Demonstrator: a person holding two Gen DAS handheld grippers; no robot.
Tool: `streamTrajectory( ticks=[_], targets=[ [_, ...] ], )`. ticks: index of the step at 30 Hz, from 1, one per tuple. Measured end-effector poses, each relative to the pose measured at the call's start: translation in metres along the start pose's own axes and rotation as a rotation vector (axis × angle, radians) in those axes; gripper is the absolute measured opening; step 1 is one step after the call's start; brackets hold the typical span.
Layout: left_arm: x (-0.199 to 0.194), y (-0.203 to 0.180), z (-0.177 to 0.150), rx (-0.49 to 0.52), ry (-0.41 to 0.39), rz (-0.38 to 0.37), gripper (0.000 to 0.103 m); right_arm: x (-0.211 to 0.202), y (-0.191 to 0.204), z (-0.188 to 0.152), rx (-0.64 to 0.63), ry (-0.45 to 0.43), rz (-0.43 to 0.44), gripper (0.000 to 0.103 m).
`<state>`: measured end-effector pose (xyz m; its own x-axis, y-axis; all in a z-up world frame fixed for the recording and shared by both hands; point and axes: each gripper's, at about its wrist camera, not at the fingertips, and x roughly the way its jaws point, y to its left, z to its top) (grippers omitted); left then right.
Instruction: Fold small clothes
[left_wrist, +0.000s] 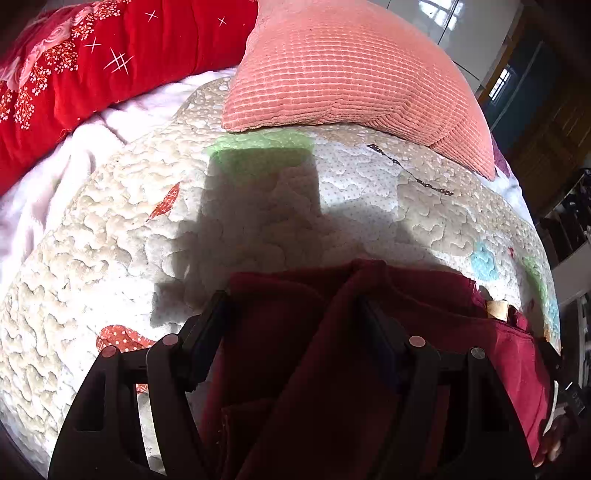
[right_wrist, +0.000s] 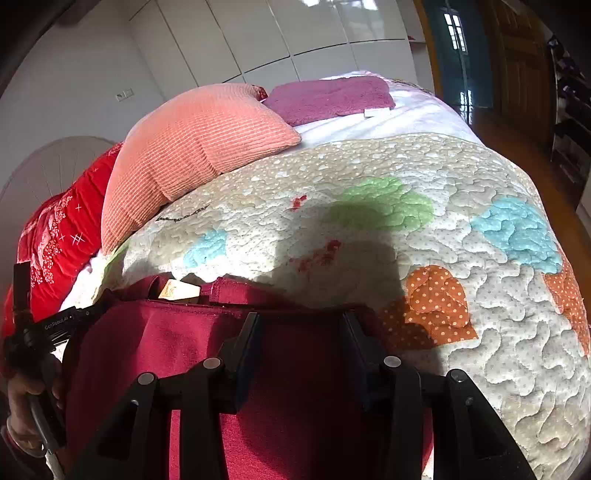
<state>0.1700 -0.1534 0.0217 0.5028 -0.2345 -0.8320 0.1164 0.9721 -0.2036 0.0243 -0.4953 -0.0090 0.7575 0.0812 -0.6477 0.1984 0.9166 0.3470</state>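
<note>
A dark red garment (left_wrist: 424, 354) lies on the near edge of a quilted bedspread (left_wrist: 110, 251), with a small tan label (right_wrist: 179, 290) showing at its far hem. In the left wrist view a raised fold of the cloth runs up between the fingers of the left gripper (left_wrist: 295, 317). The jaws stand wide apart, and whether they hold the cloth cannot be told. In the right wrist view the right gripper (right_wrist: 301, 332) sits over the flat cloth, jaws also parted, with red fabric filling the gap; a grip cannot be told there either.

Beyond the garment the bedspread carries green, blue and orange patches. A salmon ribbed pillow (right_wrist: 192, 147) rests on its far part, just beside a red floral quilt (left_wrist: 74, 62). A folded purple towel (right_wrist: 332, 98) lies behind the pillow.
</note>
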Motion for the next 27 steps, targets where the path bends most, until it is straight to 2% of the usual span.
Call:
streamTrajectory(
  ticks=[2, 5, 6, 9, 12, 15, 18, 21, 27],
  targets=[
    [-0.009, -0.001, -0.003, 0.015, -0.009, -0.001, 0.071, -0.022, 0.006, -0.004, 0.000, -0.022, 0.004, 0.042],
    [-0.030, -0.004, -0.011, 0.060, -0.045, 0.003, 0.071, -0.057, 0.020, -0.017, -0.023, -0.051, 0.074, 0.047],
    [-0.037, -0.005, -0.014, 0.076, -0.058, 0.004, 0.071, -0.067, 0.025, -0.023, -0.041, -0.054, 0.074, 0.050],
    [-0.058, -0.005, -0.026, 0.104, -0.091, 0.004, 0.071, -0.085, 0.039, -0.042, -0.100, -0.052, 0.066, 0.050],
    [-0.078, -0.004, -0.039, 0.121, -0.121, -0.005, 0.071, -0.087, 0.040, -0.058, -0.094, -0.048, 0.048, 0.050],
    [-0.095, -0.005, -0.052, 0.142, -0.141, 0.003, 0.071, -0.054, 0.032, -0.071, -0.093, 0.066, -0.027, 0.051],
    [-0.111, -0.005, -0.065, 0.163, -0.145, 0.012, 0.071, -0.060, 0.036, -0.076, -0.127, 0.048, -0.049, 0.051],
    [-0.123, -0.006, -0.080, 0.184, -0.164, 0.018, 0.071, -0.080, 0.042, -0.079, -0.082, 0.053, 0.037, 0.051],
    [-0.129, 0.002, -0.103, 0.194, -0.147, 0.017, 0.071, -0.109, 0.062, -0.106, -0.146, 0.036, 0.047, 0.051]
  ],
)
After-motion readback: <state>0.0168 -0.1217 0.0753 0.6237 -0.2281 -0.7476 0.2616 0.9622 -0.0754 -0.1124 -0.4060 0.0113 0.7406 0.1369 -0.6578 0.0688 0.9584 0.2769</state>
